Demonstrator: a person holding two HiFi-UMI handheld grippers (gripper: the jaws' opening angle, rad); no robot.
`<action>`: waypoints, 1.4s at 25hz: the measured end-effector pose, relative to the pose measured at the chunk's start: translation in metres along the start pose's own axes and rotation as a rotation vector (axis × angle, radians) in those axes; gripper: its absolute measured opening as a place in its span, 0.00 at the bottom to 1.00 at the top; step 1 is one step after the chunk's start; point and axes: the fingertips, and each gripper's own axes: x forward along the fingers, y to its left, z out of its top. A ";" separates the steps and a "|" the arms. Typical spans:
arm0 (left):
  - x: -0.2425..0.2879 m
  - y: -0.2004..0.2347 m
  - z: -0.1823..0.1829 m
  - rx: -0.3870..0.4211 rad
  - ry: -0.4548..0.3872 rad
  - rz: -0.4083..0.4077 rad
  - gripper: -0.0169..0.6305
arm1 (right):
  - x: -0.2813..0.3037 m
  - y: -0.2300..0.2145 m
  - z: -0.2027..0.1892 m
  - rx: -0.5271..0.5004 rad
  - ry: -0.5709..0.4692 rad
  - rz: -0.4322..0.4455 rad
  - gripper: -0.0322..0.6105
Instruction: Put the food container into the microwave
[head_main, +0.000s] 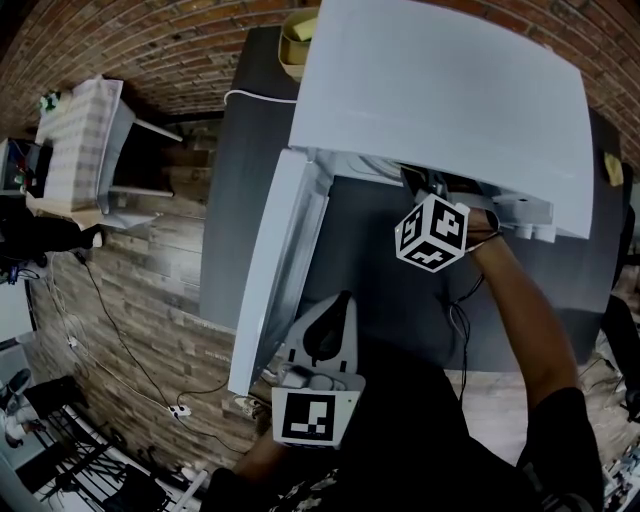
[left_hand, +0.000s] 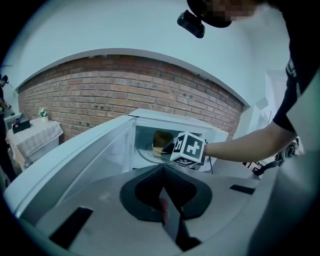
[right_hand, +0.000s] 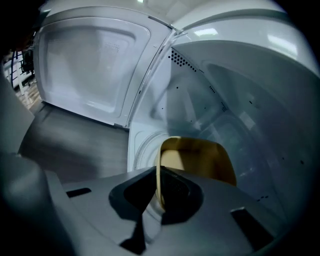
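Observation:
The tan food container is inside the white microwave, over the glass turntable. My right gripper reaches into the cavity and is shut on the container's near rim. In the left gripper view the container shows in the open cavity behind the right gripper's marker cube. In the head view the right gripper disappears under the microwave's top, and the container is hidden. My left gripper hangs in front of the microwave with its jaws together and nothing in them.
The microwave door stands swung open to the left, over the dark table. Another container sits on the table behind the microwave. A brick wall and a cloth-covered stand lie beyond.

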 end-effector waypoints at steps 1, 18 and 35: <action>0.001 0.000 0.000 0.001 0.001 0.000 0.02 | 0.002 -0.001 -0.001 -0.003 0.001 0.000 0.17; -0.004 -0.005 -0.002 0.004 -0.010 0.009 0.02 | 0.008 -0.004 0.004 0.003 -0.078 -0.021 0.22; -0.021 -0.017 0.002 0.027 -0.053 0.012 0.02 | -0.043 -0.003 0.007 0.017 -0.170 -0.162 0.35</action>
